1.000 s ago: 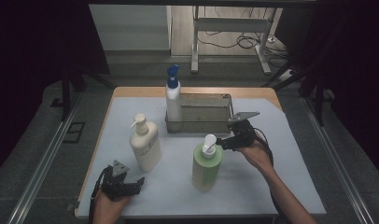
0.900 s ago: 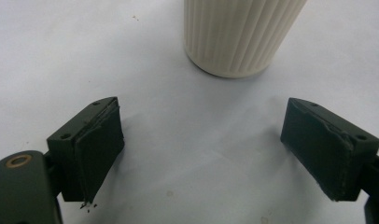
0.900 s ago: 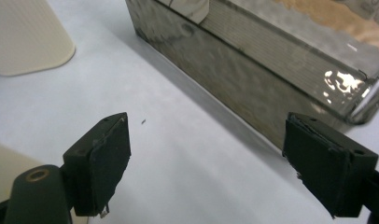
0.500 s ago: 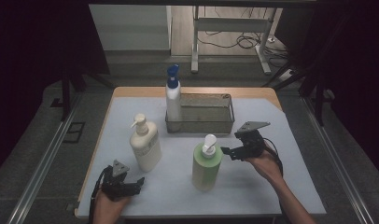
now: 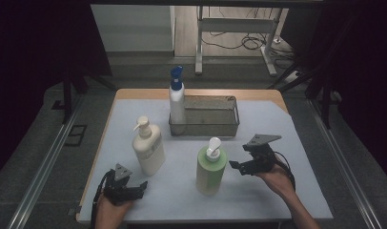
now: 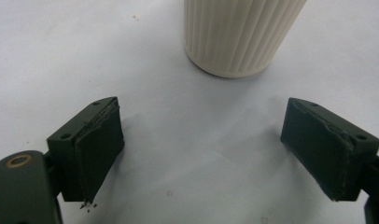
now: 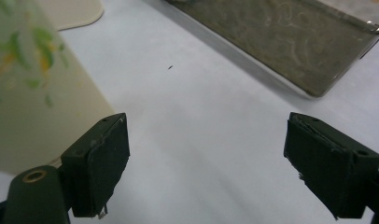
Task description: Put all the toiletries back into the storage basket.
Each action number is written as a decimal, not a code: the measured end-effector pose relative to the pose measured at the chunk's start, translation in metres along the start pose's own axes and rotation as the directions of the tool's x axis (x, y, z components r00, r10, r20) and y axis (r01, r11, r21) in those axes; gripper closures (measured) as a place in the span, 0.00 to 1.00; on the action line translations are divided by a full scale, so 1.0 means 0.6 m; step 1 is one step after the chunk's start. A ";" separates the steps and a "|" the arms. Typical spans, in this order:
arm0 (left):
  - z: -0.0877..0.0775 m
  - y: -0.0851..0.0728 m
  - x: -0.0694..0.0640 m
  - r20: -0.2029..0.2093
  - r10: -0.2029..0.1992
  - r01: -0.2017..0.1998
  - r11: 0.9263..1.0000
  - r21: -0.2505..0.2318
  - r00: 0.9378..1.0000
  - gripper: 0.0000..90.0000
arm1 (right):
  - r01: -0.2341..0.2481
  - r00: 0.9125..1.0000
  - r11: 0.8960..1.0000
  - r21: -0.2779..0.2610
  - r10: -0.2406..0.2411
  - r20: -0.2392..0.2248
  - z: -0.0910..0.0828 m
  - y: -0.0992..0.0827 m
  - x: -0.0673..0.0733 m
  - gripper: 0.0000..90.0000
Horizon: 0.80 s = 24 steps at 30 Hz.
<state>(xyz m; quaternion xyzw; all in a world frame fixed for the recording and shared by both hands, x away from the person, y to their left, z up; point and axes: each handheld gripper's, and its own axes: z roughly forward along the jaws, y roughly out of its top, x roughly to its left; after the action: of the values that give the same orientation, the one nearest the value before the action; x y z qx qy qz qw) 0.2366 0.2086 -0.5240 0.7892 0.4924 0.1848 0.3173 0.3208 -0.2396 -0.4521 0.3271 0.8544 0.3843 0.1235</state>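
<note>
A green pump bottle [image 5: 211,167] stands near the table's middle front, and its side shows at the left of the right gripper view [image 7: 33,84]. My right gripper [image 5: 235,166] is open just right of it, nothing between its pads [image 7: 108,158]. A cream pump bottle [image 5: 147,147] stands to the left; its ribbed base [image 6: 239,35] lies ahead of my left gripper [image 5: 140,187], which rests open and empty at the front left. A white bottle with a blue pump [image 5: 177,101] stands in the left end of the metal tray [image 5: 232,125].
The white mat [image 5: 277,124] covers the wooden table, whose front edge runs just below both hands. The tray's wall [image 7: 290,46] lies ahead of the right gripper. Dark floor, rails and table legs surround the table.
My right gripper has moved from beside the tray's right end toward the front and slightly right, ending next to the green bottle. The left gripper and all bottles stayed put.
</note>
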 end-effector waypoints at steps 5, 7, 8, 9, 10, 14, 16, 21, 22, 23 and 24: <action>0.000 0.000 0.000 0.001 0.000 0.000 1.000 0.000 1.000 0.14 | 0.014 1.000 1.000 0.001 -0.014 -0.018 -0.012 -0.013 0.013 0.14; 0.000 0.000 0.000 0.001 0.000 0.000 1.000 0.000 1.000 0.14 | 0.022 0.999 1.000 -0.001 -0.022 -0.025 -0.018 -0.017 0.018 0.12; 0.000 0.000 0.000 0.000 0.000 0.000 1.000 0.000 1.000 0.14 | 0.025 0.999 1.000 -0.003 -0.025 -0.030 -0.021 -0.018 0.021 0.10; 0.000 0.000 0.000 0.000 0.000 0.000 1.000 0.000 1.000 0.14 | 0.029 0.999 1.000 -0.005 -0.029 -0.035 -0.024 -0.019 0.024 0.09; 0.000 0.000 0.000 0.000 0.000 0.000 1.000 0.001 1.000 0.14 | 0.032 0.999 0.999 -0.007 -0.032 -0.039 -0.027 -0.020 0.027 0.07; 0.000 0.000 0.000 0.000 0.000 0.000 1.000 0.001 1.000 0.14 | 0.049 0.997 0.999 -0.008 -0.049 -0.063 -0.032 -0.021 0.040 0.02; 0.000 0.000 0.000 0.000 0.000 0.000 1.000 0.001 1.000 0.14 | 0.060 0.995 0.998 -0.003 -0.060 -0.075 -0.032 -0.019 0.050 0.00; 0.000 0.000 0.000 -0.001 0.000 0.000 1.000 0.001 1.000 0.14 | 0.078 0.992 0.997 -0.007 -0.078 -0.101 -0.030 -0.014 0.065 0.00; 0.000 0.000 0.000 0.000 0.000 0.000 1.000 0.001 1.000 0.14 | 0.088 0.989 0.996 -0.013 -0.089 -0.116 -0.030 -0.009 0.073 0.00; 0.000 0.000 0.000 0.000 0.000 0.000 1.000 0.001 1.000 0.14 | 0.093 0.988 0.996 -0.017 -0.094 -0.122 -0.029 -0.007 0.076 0.00; 0.000 0.000 0.000 0.001 0.000 0.000 1.000 0.001 1.000 0.14 | 0.097 0.987 0.995 -0.020 -0.099 -0.127 -0.029 -0.004 0.080 0.00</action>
<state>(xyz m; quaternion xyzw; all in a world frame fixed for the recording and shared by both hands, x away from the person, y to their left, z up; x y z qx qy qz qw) 0.2366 0.2086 -0.5239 0.7893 0.4924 0.1843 0.3171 0.2756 -0.2193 -0.4401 0.2586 0.8729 0.4039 0.0895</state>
